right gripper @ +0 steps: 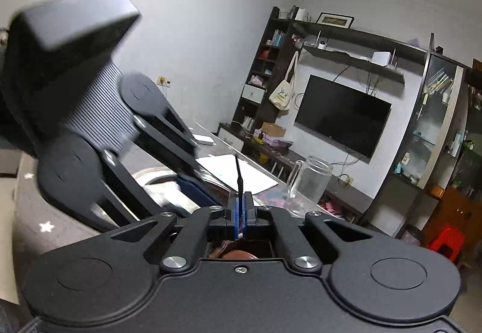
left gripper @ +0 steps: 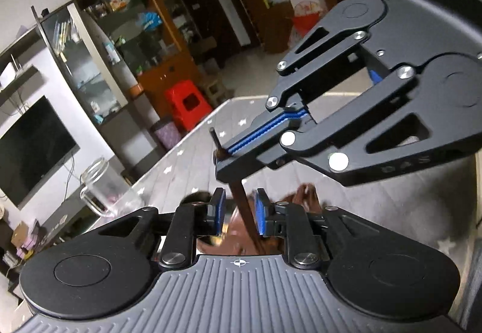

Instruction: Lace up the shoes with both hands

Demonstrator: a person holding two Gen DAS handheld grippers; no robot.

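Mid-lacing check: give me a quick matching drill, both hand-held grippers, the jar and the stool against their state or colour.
1. left hand-held gripper
2. right hand-held gripper
3. jar
4. stool

A. red
B. shut on the shoelace near its tip
C. jaws apart, shoelace running between them unpinched
D. clear glass

Pairs: 1-C, 2-B, 3-D, 4-A

The left black claw with blue pads (left gripper: 239, 214) stood slightly parted, its pads clear of anything. The right black claw (left gripper: 224, 152) reached in above it, tilted, jaws pressed together.
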